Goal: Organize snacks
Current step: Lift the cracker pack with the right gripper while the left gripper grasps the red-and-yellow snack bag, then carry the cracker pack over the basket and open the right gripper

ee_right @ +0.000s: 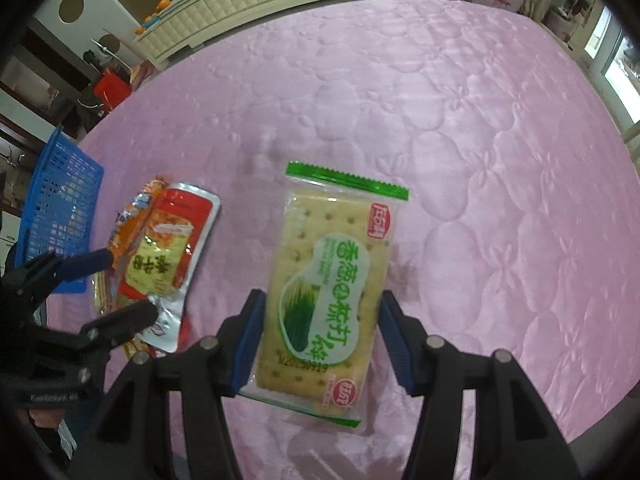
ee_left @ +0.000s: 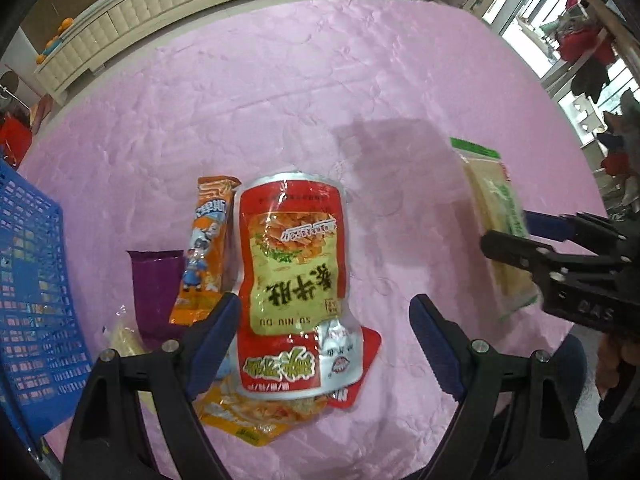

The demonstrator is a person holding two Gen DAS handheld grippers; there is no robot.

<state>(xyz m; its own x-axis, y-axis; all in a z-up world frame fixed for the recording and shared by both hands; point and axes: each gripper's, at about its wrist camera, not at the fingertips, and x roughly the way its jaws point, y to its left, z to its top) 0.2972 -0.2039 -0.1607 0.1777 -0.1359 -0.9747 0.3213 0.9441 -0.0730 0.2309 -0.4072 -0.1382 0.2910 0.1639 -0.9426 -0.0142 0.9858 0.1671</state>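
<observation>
Right wrist: cracker pack [ee_right: 324, 292] between hand-held gripper [ee_right: 322, 340] fingers.

Green-edged clear cracker packet [ee_right: 326, 300] was held lengthwise between the right fingers, red-and-yellow pouch [ee_left: 294, 256] was laid flat between the spread left fingers, orange stick pack [ee_left: 206, 248] beside it.

The snack pile [ee_left: 280, 300] lies on the bed [ee_left: 320, 100]; the basket [ee_left: 32, 280] stands just left of it; the cracker pack [ee_right: 326, 288] is to its right, apart; a cabinet [ee_left: 128, 24] stands beyond the far edge.
</observation>
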